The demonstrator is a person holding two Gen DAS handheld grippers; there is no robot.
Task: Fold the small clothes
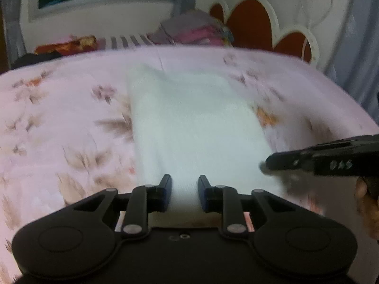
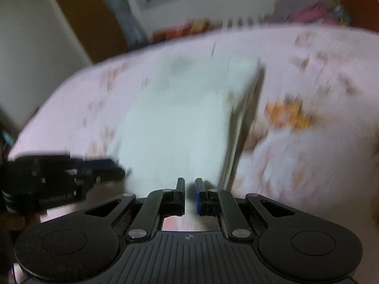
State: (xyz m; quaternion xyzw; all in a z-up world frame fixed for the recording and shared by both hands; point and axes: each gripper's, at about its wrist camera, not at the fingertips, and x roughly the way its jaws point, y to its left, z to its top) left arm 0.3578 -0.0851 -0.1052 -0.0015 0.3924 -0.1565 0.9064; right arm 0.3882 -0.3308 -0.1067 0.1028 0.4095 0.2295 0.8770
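Now | white garment (image 1: 189,123) | long axis runs away from both grippers, flat on bedsheet (image 1: 59,118)

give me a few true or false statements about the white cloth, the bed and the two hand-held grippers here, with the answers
1. The white cloth lies on a pink flowered bedsheet. True.
2. The left hand-held gripper has its fingers wide apart with white cloth showing between them. True.
3. The cloth is dark blue. False: it is white.
4. The right hand-held gripper is at the far end of the cloth, by the headboard. False: it is at the near edge.
5. A pile of clothes sits beyond the far side of the bed. True.
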